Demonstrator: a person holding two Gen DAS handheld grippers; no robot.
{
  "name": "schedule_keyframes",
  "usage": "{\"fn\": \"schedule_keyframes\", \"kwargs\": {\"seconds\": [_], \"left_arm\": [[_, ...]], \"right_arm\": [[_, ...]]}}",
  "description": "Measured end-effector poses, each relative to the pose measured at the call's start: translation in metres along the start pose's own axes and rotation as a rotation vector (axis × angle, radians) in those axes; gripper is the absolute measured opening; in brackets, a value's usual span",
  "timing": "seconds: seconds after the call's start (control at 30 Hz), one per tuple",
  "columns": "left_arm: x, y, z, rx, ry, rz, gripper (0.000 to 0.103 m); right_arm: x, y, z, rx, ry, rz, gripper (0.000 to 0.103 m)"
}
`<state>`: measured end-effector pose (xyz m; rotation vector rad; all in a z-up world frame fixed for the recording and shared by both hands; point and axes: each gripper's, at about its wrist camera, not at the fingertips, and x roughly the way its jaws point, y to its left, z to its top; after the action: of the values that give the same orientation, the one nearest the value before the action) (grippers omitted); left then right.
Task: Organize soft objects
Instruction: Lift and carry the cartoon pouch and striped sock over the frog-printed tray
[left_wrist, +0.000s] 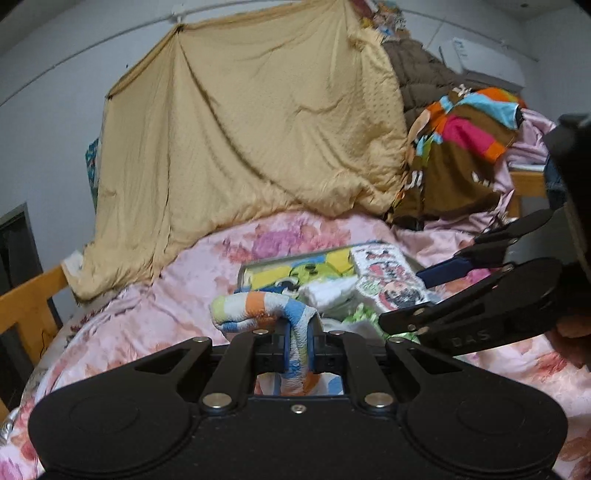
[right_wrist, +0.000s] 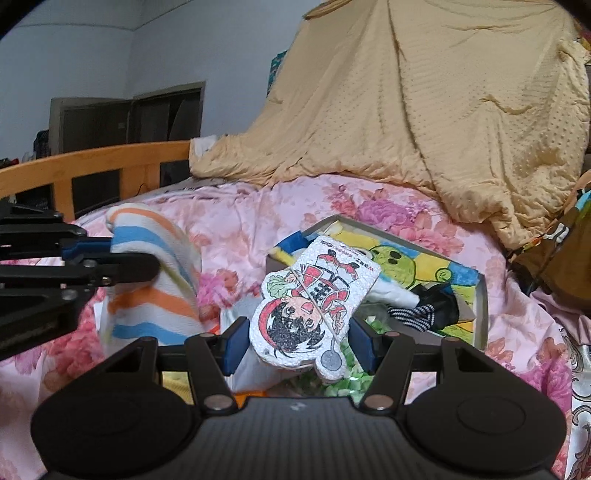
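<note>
Over a floral bed (left_wrist: 155, 295), the left hand-held gripper (left_wrist: 299, 343) clamps a striped towel (left_wrist: 255, 310). The right hand-held gripper (right_wrist: 295, 347) stands apart around a cartoon foam cutout (right_wrist: 310, 306).

A striped towel (left_wrist: 266, 306), banded white, orange, blue and green, is held bunched and raised above the bed. A flat foam cartoon figure (right_wrist: 314, 299) lies tilted against the box (right_wrist: 476, 295), where a striped black-and-white sock (right_wrist: 417, 314) rests.

Two grippers: left (left_wrist: 299, 345), right (right_wrist: 299, 347). One striped towel (left_wrist: 258, 308), one cartoon foam cutout (right_wrist: 314, 306), one open box (right_wrist: 476, 295), one tan quilt (left_wrist: 251, 122), one striped sock (right_wrist: 417, 314).
</note>
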<state>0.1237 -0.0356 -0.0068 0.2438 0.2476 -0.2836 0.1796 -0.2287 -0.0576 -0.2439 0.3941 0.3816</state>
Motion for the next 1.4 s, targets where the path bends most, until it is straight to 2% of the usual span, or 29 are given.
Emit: {"fn": "schedule_keyframes", "kwargs": {"seconds": [0.23, 0.5, 0.87, 1.03, 1.2, 1.4], "left_arm": [[-0.007, 0.013, 0.023, -0.133, -0.027, -0.042, 0.009], [0.011, 0.017, 0.042, -0.141, -0.029, -0.032, 0.009], [0.036, 0.039, 0.052, -0.242, -0.007, 0.026, 0.009], [0.055, 0.041, 0.065, -0.242, -0.008, 0.099, 0.009], [0.080, 0.045, 0.088, -0.245, -0.032, 0.092, 0.009], [0.120, 0.046, 0.104, -0.239, -0.008, 0.066, 0.009]], "right_arm": [[-0.001, -0.007, 0.004, 0.014, -0.055, -0.022, 0.063], [0.009, -0.025, 0.006, 0.076, -0.061, -0.047, 0.063], [0.029, -0.036, 0.011, 0.125, -0.068, -0.053, 0.063], [0.039, -0.039, 0.021, 0.139, -0.089, -0.057, 0.063], [0.047, -0.046, 0.032, 0.167, -0.125, -0.049, 0.063], [0.058, -0.059, 0.040, 0.191, -0.166, -0.056, 0.063]]}}
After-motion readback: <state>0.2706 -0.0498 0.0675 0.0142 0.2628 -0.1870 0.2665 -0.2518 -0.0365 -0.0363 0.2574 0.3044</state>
